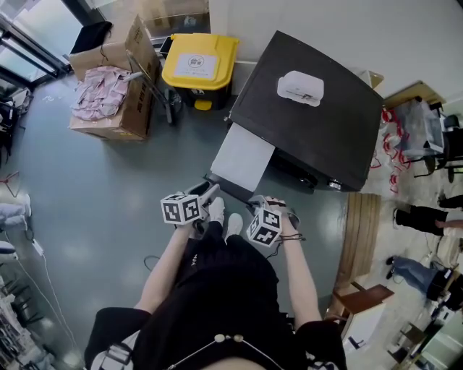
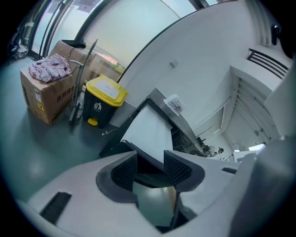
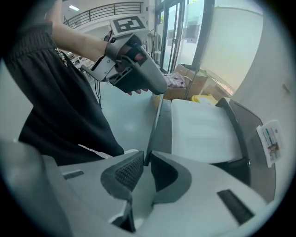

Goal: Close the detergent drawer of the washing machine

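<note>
Looks like some kind of test lab or industrial workspace, definitely not anyone's home. The washing machine (image 1: 318, 137) just stands on a bare grey floor (image 1: 87, 202) by a plain white wall, with cardboard boxes (image 1: 119, 115) of crumpled laundry (image 1: 101, 90) and a yellow-lidded bin (image 1: 199, 65) beside it. There's tall glazing (image 3: 178, 37) and an upper-level railing (image 3: 101, 9) too.

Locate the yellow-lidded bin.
Head view, top centre: the yellow-lidded bin stands on the floor between the cardboard box at its left and the dark washing machine at its right.
</note>
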{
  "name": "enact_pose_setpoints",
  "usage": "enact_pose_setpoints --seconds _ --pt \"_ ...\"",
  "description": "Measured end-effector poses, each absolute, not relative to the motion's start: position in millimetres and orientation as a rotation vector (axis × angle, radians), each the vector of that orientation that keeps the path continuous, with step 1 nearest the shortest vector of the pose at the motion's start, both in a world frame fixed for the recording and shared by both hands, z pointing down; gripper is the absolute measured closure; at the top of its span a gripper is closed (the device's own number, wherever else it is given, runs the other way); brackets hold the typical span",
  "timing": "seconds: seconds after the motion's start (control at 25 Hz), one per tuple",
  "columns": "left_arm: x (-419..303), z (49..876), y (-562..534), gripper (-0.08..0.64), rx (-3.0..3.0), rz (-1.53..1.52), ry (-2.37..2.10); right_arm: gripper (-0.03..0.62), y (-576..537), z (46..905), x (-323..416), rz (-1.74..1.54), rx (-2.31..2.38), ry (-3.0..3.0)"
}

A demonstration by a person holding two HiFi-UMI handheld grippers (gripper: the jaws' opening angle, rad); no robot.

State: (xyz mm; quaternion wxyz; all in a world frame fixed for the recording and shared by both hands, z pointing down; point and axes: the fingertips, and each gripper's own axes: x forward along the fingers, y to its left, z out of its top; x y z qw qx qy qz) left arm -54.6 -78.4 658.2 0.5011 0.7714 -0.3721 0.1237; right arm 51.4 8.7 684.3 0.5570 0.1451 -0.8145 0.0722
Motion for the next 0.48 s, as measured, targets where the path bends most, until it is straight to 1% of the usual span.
enact_pose_setpoints --seconds 0.2,0.48 --pt "-54.2 656.0 -79.4 0.379 1.870 0.293 -0.895 0.551 6.0 679.3 52.6 0.198 0.360 -1.944" --pt "-49.3 645.0 -86.3 0.379 1.889 0.276 -0.894 0.551 -2.6 661.9 58.9 0.214 0.377 -1.961"
